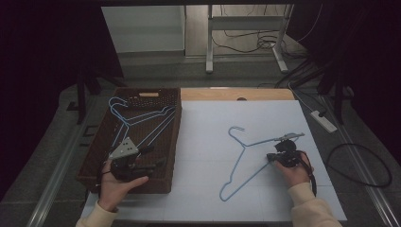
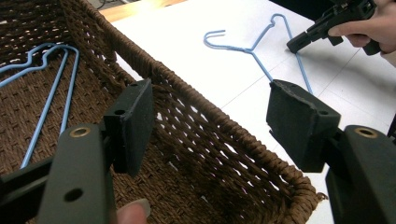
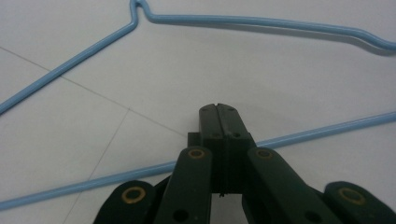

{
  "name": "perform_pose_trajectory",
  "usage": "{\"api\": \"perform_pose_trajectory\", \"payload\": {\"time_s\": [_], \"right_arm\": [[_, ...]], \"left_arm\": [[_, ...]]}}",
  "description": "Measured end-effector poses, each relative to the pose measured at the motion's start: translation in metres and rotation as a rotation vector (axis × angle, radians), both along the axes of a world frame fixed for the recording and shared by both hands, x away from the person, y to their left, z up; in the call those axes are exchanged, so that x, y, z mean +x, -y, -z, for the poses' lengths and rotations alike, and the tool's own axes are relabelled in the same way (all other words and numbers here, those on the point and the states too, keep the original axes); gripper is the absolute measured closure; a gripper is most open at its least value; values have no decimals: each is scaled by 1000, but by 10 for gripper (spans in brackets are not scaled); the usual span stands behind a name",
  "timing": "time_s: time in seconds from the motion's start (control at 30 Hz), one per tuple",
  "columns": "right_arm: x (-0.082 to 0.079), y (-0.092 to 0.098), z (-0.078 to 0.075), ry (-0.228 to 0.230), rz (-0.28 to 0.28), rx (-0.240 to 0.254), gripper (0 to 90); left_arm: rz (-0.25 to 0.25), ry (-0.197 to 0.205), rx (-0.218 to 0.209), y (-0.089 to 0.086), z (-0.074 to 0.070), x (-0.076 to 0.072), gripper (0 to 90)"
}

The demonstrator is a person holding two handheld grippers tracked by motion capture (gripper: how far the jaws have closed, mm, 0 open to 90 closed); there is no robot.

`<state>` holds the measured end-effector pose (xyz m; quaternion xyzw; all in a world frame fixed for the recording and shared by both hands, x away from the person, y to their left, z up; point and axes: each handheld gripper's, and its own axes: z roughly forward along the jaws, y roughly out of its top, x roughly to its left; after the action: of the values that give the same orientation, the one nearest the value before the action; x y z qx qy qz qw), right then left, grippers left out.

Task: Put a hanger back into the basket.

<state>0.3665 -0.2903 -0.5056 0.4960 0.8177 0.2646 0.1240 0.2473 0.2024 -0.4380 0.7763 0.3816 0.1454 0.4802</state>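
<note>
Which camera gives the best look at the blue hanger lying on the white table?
The high view: the whole blue hanger shows, hook to bottom bar. The right gripper view has its wires close up; the left gripper view has its hook end, far off.

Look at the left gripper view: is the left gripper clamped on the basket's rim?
No, the left gripper has its jaws wide apart, straddling the basket rim without pressing it.

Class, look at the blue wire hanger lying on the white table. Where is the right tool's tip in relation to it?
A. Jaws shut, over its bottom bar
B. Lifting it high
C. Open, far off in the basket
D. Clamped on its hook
A: in the right gripper view the right tool has its jaws pressed together, and the blue wire hanger has its bottom bar running beneath them on the white table.
</note>
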Motion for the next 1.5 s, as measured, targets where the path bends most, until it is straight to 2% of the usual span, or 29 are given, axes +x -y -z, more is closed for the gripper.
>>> {"api": "perform_pose_trajectory", "payload": {"time_s": [0.43,0.57,0.67,0.8,0.87,0.93,1.0,1.1,1.13,1.33,1.43,1.5], "right_arm": [[-10,4,0,-15,3,12,900],[-8,4,-1,-23,-12,23,900],[-2,-1,-5,13,-53,62,897],[9,-9,-14,63,-100,93,809],[17,-17,-19,90,-130,107,726],[24,-24,-21,90,-143,90,623],[33,-33,-24,89,-163,78,590],[49,-52,-26,78,-215,16,525],[54,-57,-26,66,-224,10,506],[76,-76,-17,1,-260,-45,486],[85,-86,-9,-46,-279,-85,517],[87,-90,-7,-58,-289,-100,545]], "left_arm": [[-3,0,-2,-2,0,0,334],[-2,-1,-1,-1,1,1,334],[-4,0,-2,-1,0,1,333],[-6,2,-3,-1,0,1,334],[-6,3,-2,-2,0,1,333],[-5,2,-3,-2,0,1,333],[-6,1,-2,-2,1,1,333],[-5,1,0,-2,1,1,332],[-5,1,0,-2,1,1,332],[-4,5,0,-4,1,1,332],[-5,4,-1,-4,1,1,332],[-4,4,0,-4,1,1,331]]}}
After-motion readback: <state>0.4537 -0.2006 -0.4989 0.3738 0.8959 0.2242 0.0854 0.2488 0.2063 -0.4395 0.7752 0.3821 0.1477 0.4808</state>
